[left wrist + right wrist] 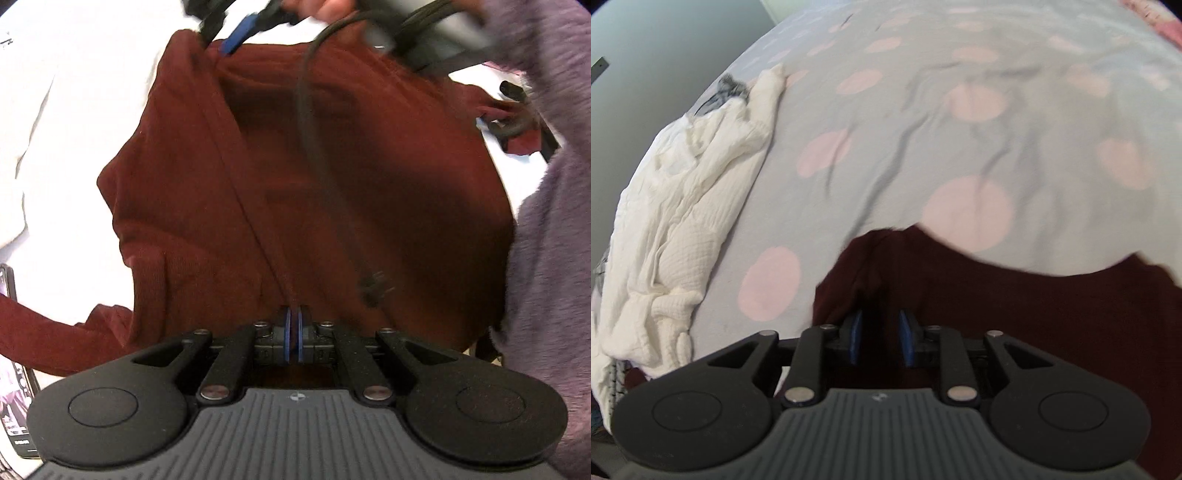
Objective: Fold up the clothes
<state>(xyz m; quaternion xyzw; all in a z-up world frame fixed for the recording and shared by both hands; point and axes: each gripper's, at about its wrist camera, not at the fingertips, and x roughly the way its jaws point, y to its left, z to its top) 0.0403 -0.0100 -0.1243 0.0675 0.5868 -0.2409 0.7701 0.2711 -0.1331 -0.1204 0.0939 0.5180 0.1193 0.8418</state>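
Note:
A dark red garment (295,177) hangs spread between both grippers above the bed. My left gripper (294,325) is shut on its near edge, the blue pads pinching a fold of cloth. My right gripper shows at the top of the left wrist view (236,40), holding the garment's far edge. In the right wrist view the right gripper (880,332) has its blue pads a little apart with a thick bunch of the red garment (1015,302) between them. A black cable (310,122) hangs across the cloth.
A grey bedsheet with pink dots (923,129) lies below. A crumpled white garment (683,206) lies at its left edge by the wall. A purple fuzzy sleeve (546,240) fills the right side. A phone (14,369) lies at the far left.

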